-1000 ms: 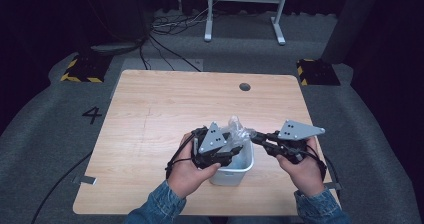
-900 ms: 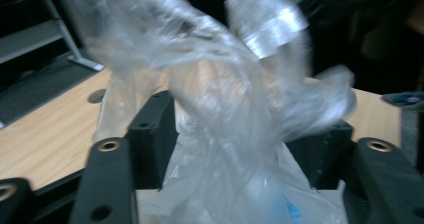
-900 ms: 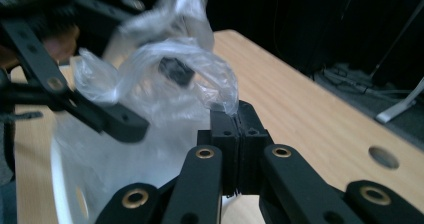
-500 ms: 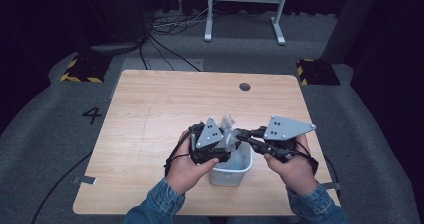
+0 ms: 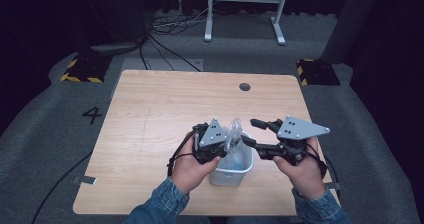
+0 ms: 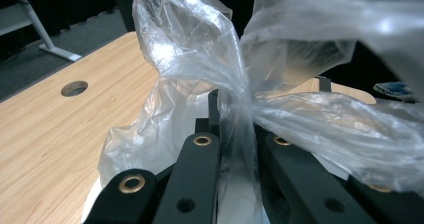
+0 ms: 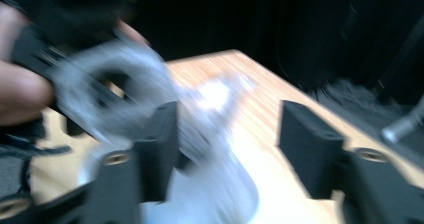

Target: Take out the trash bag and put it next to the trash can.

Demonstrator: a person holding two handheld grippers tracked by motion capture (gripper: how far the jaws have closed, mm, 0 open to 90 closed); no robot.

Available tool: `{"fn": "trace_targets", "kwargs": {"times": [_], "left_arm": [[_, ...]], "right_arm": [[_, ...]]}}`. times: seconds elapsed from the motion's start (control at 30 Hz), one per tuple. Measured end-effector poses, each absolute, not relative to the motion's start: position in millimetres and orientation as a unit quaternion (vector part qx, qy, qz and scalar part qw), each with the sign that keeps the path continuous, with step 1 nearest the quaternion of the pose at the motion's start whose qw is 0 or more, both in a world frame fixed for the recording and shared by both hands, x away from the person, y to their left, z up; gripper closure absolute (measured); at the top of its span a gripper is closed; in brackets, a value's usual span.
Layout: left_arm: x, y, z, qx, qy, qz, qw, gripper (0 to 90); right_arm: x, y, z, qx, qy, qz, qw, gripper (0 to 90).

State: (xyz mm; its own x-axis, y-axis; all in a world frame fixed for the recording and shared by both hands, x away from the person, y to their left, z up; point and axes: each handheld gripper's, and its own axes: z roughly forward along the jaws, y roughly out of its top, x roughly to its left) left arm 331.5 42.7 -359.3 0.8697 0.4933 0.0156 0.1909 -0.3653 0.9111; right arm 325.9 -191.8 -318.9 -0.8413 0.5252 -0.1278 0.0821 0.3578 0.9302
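Note:
A small white bin (image 5: 230,173) stands near the table's front edge, lined with a clear plastic bag (image 5: 234,133). My left gripper (image 5: 226,143) sits at the bin's left rim, shut on a gathered neck of the plastic bag (image 6: 200,59), which bunches between the left gripper's (image 6: 235,119) black jaws. My right gripper (image 5: 250,132) hovers just right of the bag top. Its jaws have just been opening and now stand apart. In the blurred right gripper view the bag (image 7: 210,99) lies by one jaw of the right gripper (image 7: 227,129), not pressed.
The wooden table (image 5: 150,114) has a round cable hole (image 5: 244,86) at the back right. A white metal stand (image 5: 245,9) and cables lie on the grey floor beyond. The left hand (image 7: 20,94) is close to the right gripper.
The left gripper's jaws have closed on the bag's neck. The right gripper has opened, let go of the bag and drawn back a little to the right and up.

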Motion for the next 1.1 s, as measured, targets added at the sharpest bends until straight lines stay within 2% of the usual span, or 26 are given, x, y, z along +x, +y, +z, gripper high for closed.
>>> {"fn": "trace_targets", "kwargs": {"times": [0.17, 0.33, 0.57, 0.6, 0.77, 0.8, 0.83, 0.9, 0.97, 1.1], "left_arm": [[331, 40, -357, 0.806, 0.213, 0.147, 0.533, 87.6], [330, 36, -354, 0.805, 0.207, 0.152, 0.534, 87.6], [328, 33, -346, 0.804, 0.198, 0.157, 0.538, 87.9], [327, 33, -346, 0.804, 0.198, 0.156, 0.538, 88.0], [327, 36, -347, 0.803, 0.195, 0.153, 0.542, 87.4], [326, 37, -347, 0.801, 0.194, 0.158, 0.544, 84.3], [326, 37, -347, 0.798, 0.192, 0.165, 0.547, 74.6], [325, 37, -347, 0.789, 0.191, 0.179, 0.555, 52.7], [324, 40, -346, 0.784, 0.191, 0.185, 0.561, 38.8], [320, 48, -342, 0.78, 0.197, 0.194, 0.562, 29.5]], "right_arm": [[329, -201, -340, 0.233, 0.815, 0.507, 0.155, 23.9], [330, -178, -362, 0.228, 0.84, 0.473, 0.136, 18.3], [333, -155, -374, 0.22, 0.859, 0.445, 0.126, 17.5], [334, -154, -375, 0.221, 0.86, 0.442, 0.125, 22.2], [334, -154, -371, 0.215, 0.87, 0.429, 0.112, 68.0], [335, -155, -370, 0.214, 0.872, 0.427, 0.108, 74.1], [335, -156, -370, 0.214, 0.873, 0.426, 0.107, 80.1], [335, -158, -369, 0.216, 0.871, 0.428, 0.108, 86.4], [335, -160, -367, 0.219, 0.866, 0.437, 0.108, 88.5], [334, -164, -362, 0.219, 0.858, 0.451, 0.111, 88.9]]}}
